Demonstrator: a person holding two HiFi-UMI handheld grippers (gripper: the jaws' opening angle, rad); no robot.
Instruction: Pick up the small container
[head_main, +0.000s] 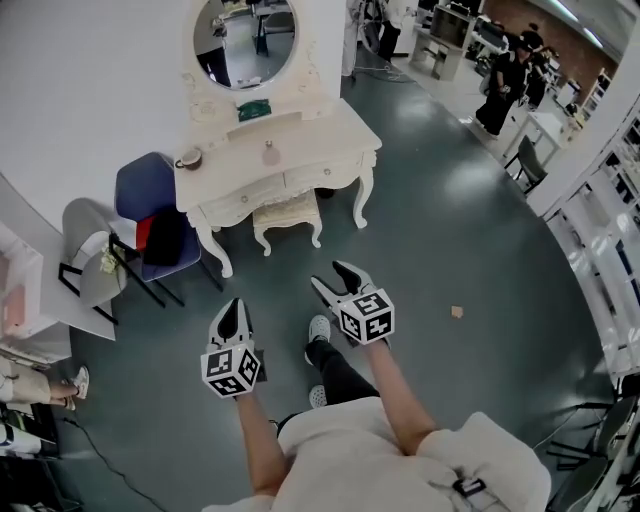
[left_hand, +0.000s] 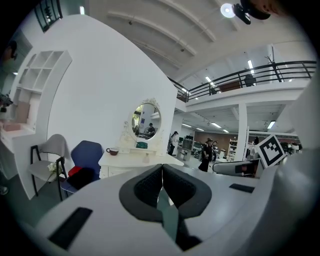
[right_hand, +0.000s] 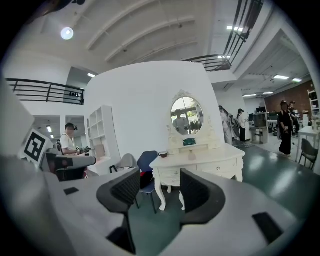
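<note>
Small container (head_main: 268, 153) stands at the middle of the surface (head_main: 320, 135), well apart from both grippers. Judged light, rigid and easily tipped, so take it by its sides. Left gripper (head_main: 236, 303): fingers pressed together, empty. Right gripper (head_main: 326, 272): fingers wide apart, empty. Your gripper views show its upright profile; the head view shows only its top.

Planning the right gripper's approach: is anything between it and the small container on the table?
Nothing visible. Bare floor lies between the right gripper and the table; the container stands alone on top. The stool sits below, under the table.
</note>
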